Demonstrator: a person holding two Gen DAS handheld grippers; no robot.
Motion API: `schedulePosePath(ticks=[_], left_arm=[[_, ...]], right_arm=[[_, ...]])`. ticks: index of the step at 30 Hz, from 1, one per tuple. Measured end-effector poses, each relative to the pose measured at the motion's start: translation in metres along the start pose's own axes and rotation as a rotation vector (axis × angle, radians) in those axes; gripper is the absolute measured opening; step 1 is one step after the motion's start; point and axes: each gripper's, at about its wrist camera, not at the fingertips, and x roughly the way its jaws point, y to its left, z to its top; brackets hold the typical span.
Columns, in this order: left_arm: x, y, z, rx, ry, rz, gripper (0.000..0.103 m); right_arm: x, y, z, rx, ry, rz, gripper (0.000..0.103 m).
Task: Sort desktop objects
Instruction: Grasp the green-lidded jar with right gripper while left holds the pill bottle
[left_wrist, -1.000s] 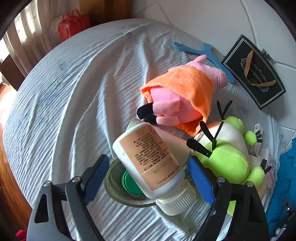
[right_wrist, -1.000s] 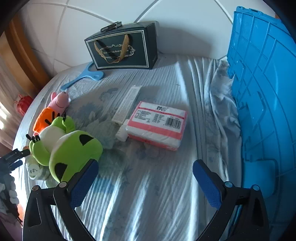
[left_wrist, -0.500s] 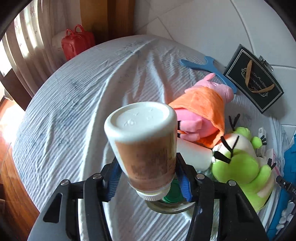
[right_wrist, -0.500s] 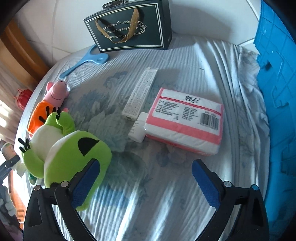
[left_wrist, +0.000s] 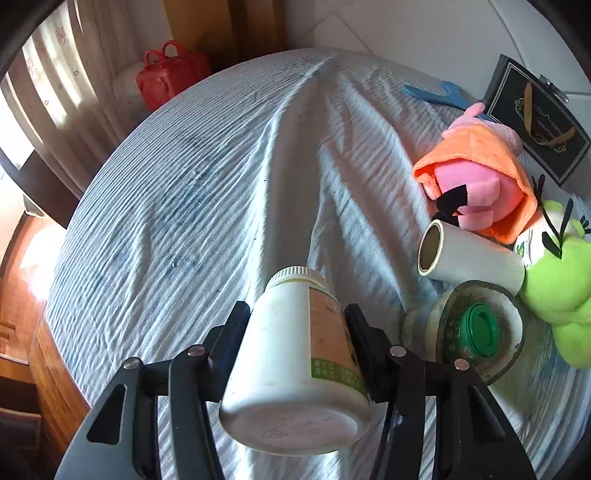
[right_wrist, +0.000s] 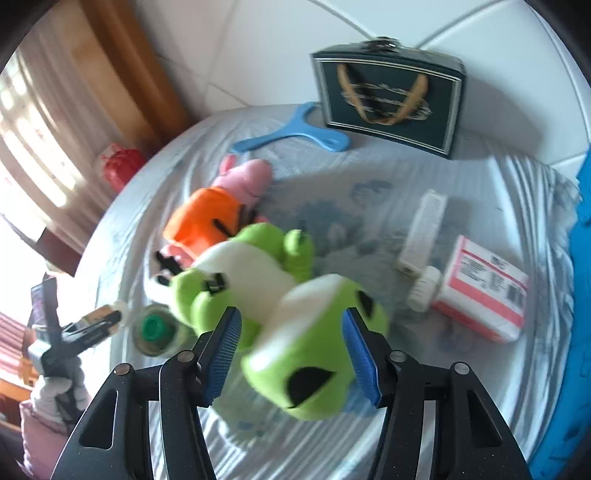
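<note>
My left gripper (left_wrist: 295, 325) is shut on a white bottle (left_wrist: 295, 362) with an orange label, held above the striped cloth with its cap pointing away. My right gripper (right_wrist: 291, 343) has its blue pads on both sides of the green frog plush's head (right_wrist: 314, 350); the view is blurred and I cannot tell whether they press it. The frog also shows at the right edge of the left wrist view (left_wrist: 557, 280). A pink pig plush in orange (left_wrist: 480, 184) lies beyond it.
A white roll (left_wrist: 469, 258) and a tape ring around a green cap (left_wrist: 480, 332) lie right of the bottle. A dark gift bag (right_wrist: 388, 99), blue hanger (right_wrist: 291, 136), tissue pack (right_wrist: 484, 291), small box (right_wrist: 424, 229) and blue crate (right_wrist: 580, 295) stand around.
The left gripper closed on the white bottle, lifted it and turned it cap-forward. The right gripper swung left to the frog plush and narrowed around its head.
</note>
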Motion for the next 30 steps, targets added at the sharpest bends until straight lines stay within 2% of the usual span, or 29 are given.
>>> schedulePosePath(ticks=[3, 6, 11, 15, 22, 24, 25, 30], left_arm=[[-0.002, 0.003, -0.005, 0.038, -0.015, -0.037, 0.052], [-0.003, 0.006, -0.009, 0.058, -0.035, -0.072, 0.052], [-0.005, 0.013, -0.014, 0.072, -0.061, -0.111, 0.052], [0.0, 0.016, -0.011, 0.071, -0.065, -0.134, 0.052], [0.001, 0.016, -0.012, 0.078, -0.07, -0.161, 0.052], [0.0, 0.016, -0.013, 0.083, -0.073, -0.163, 0.052], [-0.001, 0.016, -0.013, 0.087, -0.077, -0.166, 0.052], [-0.015, 0.013, -0.012, 0.095, -0.11, -0.18, 0.052]], right_arm=[[0.011, 0.053, -0.005, -0.075, 0.018, 0.075, 0.055], [0.039, 0.099, -0.012, -0.129, 0.073, 0.116, 0.055], [0.096, 0.144, -0.025, -0.146, 0.164, 0.131, 0.055], [0.124, 0.16, -0.03, -0.171, 0.204, 0.105, 0.055], [0.153, 0.164, -0.032, -0.174, 0.239, 0.075, 0.055], [0.157, 0.165, -0.035, -0.171, 0.248, 0.069, 0.043], [0.159, 0.166, -0.037, -0.173, 0.25, 0.061, 0.04], [0.143, 0.172, -0.035, -0.203, 0.196, 0.04, 0.04]])
